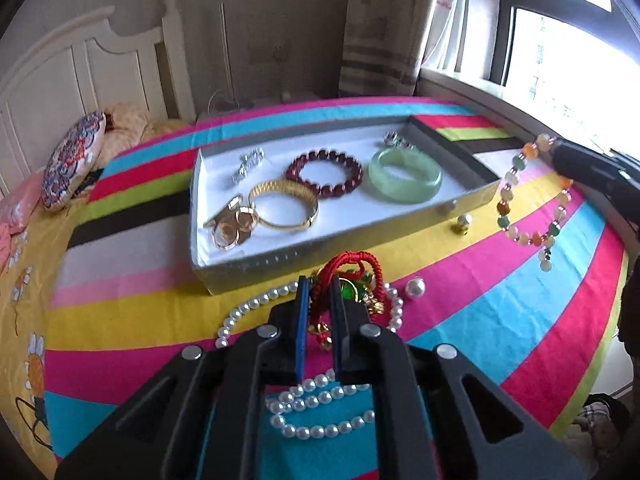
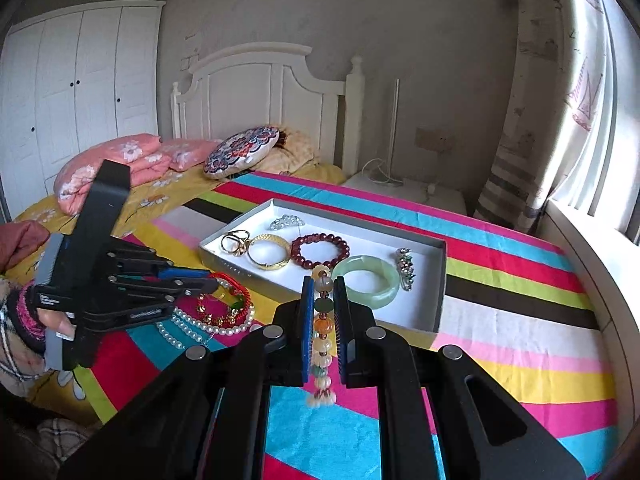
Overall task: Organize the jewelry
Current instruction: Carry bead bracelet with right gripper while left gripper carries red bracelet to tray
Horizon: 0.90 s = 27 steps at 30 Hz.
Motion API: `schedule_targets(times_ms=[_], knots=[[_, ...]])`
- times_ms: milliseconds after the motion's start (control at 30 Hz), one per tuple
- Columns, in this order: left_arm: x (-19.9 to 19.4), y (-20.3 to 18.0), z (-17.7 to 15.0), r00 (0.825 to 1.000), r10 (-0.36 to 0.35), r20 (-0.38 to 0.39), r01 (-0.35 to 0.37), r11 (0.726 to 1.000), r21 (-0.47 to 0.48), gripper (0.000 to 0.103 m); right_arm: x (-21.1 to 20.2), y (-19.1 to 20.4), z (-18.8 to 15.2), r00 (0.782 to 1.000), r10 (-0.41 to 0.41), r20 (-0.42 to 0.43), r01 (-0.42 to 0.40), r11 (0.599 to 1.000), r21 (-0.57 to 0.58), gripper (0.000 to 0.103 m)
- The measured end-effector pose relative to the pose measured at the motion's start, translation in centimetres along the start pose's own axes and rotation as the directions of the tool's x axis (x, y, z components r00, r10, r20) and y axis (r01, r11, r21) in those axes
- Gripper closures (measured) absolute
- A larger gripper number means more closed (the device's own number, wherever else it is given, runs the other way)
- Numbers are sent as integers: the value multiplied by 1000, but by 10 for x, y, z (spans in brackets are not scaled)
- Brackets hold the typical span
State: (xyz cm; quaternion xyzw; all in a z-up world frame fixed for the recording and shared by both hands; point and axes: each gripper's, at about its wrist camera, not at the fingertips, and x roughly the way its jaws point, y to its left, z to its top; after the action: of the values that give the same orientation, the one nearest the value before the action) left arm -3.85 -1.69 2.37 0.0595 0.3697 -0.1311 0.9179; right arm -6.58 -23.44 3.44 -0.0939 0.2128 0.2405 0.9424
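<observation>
A shallow white-lined box [image 1: 256, 258] [image 2: 438, 280] lies on the striped bedspread. It holds a gold bangle [image 1: 284, 204], a dark red bead bracelet [image 1: 324, 174], a green jade bangle [image 1: 405, 175], gold rings [image 1: 230, 228] and silver pieces [image 1: 248, 164]. My left gripper [image 1: 320, 284] is shut on a red cord bracelet [image 1: 354, 268] with green and gold charms, just in front of the box. My right gripper [image 2: 324, 280] is shut on a multicolour bead bracelet [image 2: 323, 328] that hangs above the bed; it also shows in the left wrist view [image 1: 532, 200].
A pearl necklace [image 1: 316, 404] lies on the bedspread under my left gripper. Two loose pearl pieces [image 1: 416, 288] [image 1: 464, 224] lie near the box front. Pillows [image 2: 240, 152] and a headboard [image 2: 260, 88] are at the far end. A window sill [image 2: 592, 248] runs along the right.
</observation>
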Motion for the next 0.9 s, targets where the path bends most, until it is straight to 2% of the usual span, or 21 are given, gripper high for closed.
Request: schedule_targets(times_ms=[333, 900], knots=[[-36, -10, 11, 998, -4, 70, 2, 999, 32, 94, -3, -3, 1, 1000, -10, 8, 10, 1000, 5, 92], [-36, -22, 34, 995, 35, 93, -44, 995, 94, 94, -2, -9, 10, 999, -32, 22, 32, 999, -4, 92]])
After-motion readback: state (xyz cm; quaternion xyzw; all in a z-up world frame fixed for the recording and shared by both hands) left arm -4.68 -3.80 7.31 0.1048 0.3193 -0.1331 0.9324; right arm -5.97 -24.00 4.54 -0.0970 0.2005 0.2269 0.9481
